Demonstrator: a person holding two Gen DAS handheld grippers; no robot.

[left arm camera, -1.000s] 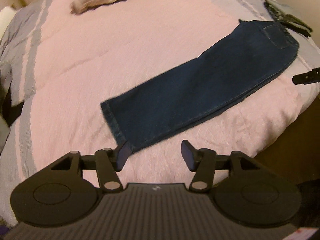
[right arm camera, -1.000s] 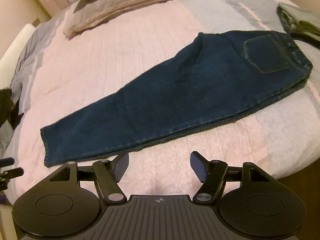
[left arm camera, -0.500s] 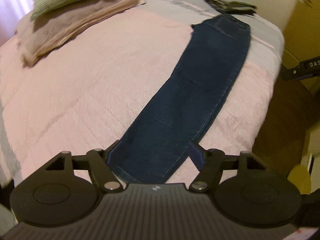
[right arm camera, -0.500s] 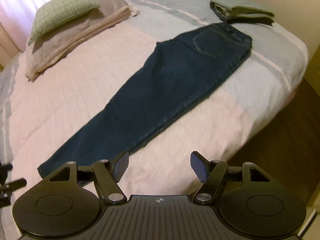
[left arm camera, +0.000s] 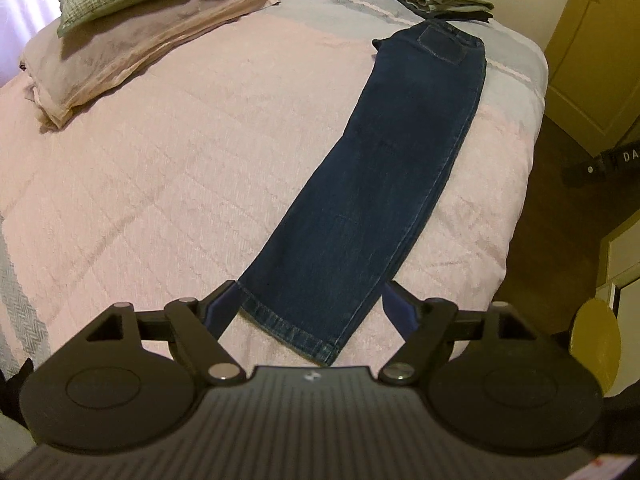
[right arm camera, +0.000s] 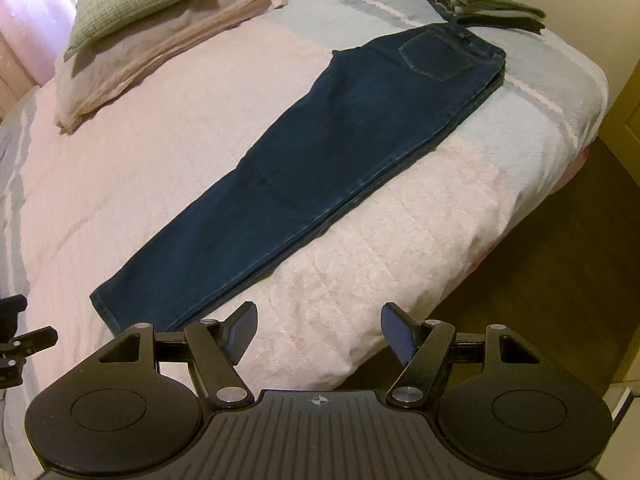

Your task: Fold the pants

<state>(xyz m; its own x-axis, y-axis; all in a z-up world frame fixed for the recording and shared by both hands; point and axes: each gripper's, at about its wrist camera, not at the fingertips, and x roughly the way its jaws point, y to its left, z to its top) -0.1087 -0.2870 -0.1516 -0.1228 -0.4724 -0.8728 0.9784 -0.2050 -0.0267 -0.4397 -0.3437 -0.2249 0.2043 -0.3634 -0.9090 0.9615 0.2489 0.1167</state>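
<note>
left tool (left arm camera: 310,306) is hovering spread apart over the jeans (left arm camera: 384,184) hem; right tool (right arm camera: 318,330) is hovering spread apart over the bed (right arm camera: 160,152) edge.

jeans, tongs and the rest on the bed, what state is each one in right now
jeans: folded lengthwise, leg on leg, flat on the bed, back pocket up
left tongs: open, straddling the hem end, not gripping
right tongs: open, empty, beside the hem
folded clothes stack: folded, by the waistband
green cushion: resting on the folded blankets
</note>
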